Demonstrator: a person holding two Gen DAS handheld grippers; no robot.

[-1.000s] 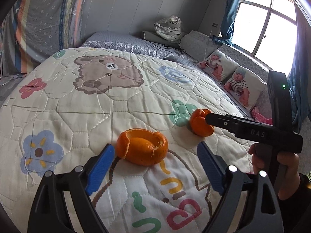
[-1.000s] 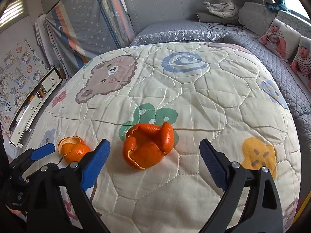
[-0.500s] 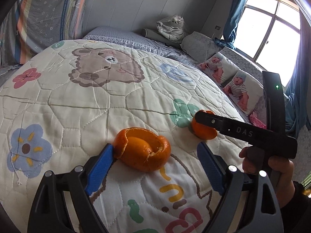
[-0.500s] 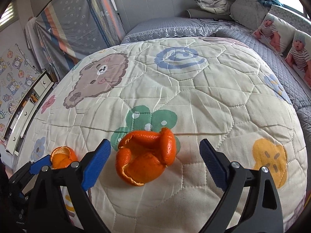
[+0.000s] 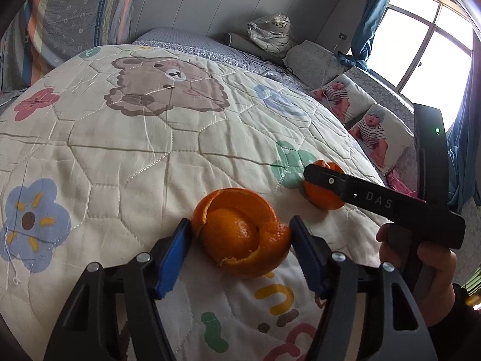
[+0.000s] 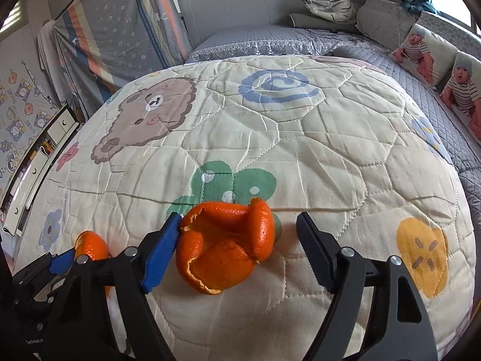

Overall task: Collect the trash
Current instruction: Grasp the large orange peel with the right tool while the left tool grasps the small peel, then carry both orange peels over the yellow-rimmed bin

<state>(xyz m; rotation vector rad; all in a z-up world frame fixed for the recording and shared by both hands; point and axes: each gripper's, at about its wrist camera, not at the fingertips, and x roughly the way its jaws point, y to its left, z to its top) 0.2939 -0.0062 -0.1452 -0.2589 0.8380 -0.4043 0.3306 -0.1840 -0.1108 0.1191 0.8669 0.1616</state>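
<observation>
left hand-held gripper (image 5: 239, 236): jaws just closing, both pads at the near peel (image 5: 240, 234), not firmly clamped
right hand-held gripper (image 6: 237, 240): closing, left pad touching, right apart from the far peel (image 6: 225, 246)
place: both peels on bed quilt (image 6: 300, 138)
risk: thin curled peel may crush, tear or slip out on lift

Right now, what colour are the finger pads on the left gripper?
Blue pads on black arms, clearest in the left wrist view.
</observation>
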